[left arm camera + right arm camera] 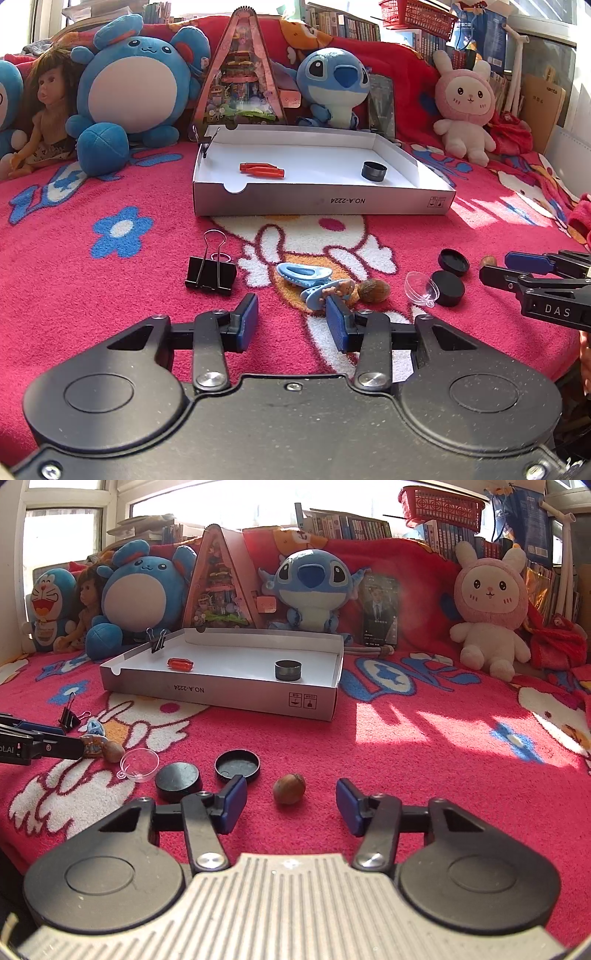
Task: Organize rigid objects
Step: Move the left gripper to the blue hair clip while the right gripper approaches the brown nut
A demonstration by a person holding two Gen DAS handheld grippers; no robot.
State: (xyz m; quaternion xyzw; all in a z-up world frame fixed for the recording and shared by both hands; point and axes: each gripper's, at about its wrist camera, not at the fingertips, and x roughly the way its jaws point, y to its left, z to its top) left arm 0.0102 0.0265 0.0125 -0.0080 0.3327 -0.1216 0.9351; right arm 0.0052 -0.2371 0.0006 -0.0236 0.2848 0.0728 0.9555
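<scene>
Lower centre of right view: my right tongs (291, 805) gaping, pads clear of brown nut (289, 788) on red blanket (424, 775). My left tongs (291, 319) released, blue hair clip (325, 291) just beyond, perhaps brushing one pad. White box (321, 201) upper centre.
</scene>
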